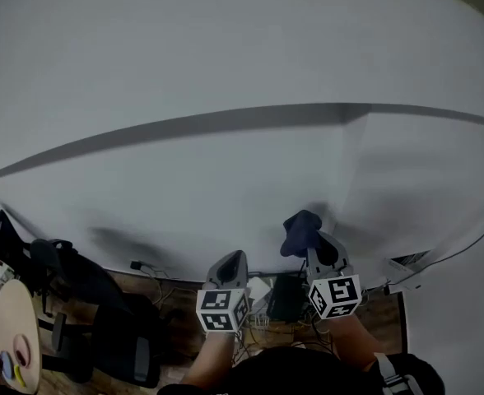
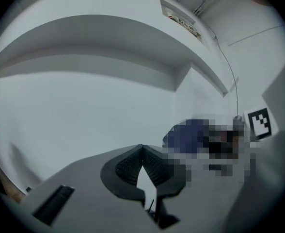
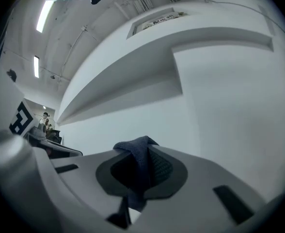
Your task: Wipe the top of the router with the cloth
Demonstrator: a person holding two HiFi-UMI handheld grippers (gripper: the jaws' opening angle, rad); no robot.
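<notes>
Forearms, head view: both of the person's arms come in at the bottom edge, each ending in a marker cube [image 1: 221, 309], so both grippers are raised toward the white wall [image 1: 242, 64], not lowered to any work
Left gripper, head view: the left gripper [image 1: 232, 258] rises left of centre with nothing showing at its tip
Right gripper, head view: the right gripper [image 1: 318, 245] is just beside it, with the dark blue cloth [image 1: 300, 230] bunched over its tip, carried ready for wiping
Router, head view: a dark box [image 1: 287, 298] with cables sits on the floor at the foot of the wall, between the two cubes; it may be the router but I cannot tell, and the cloth is well apart from it
Floor, left edge: an office chair [image 1: 102, 319] and a round table [image 1: 16, 336] stand aside from the job
Left gripper view: jaws closed tip to tip on nothing, facing bare wall; judged a spare hand, free to steady the router
Right gripper view: jaws clamped on a fold of the cloth [image 3: 138, 161], which runs up between the pads and humps over the tips; this pinch seems to leave loose cloth to drag across a flat top
Step in hand: wiping looks not yet begun; the next move calls for bringing the cloth down onto the router's top
</notes>
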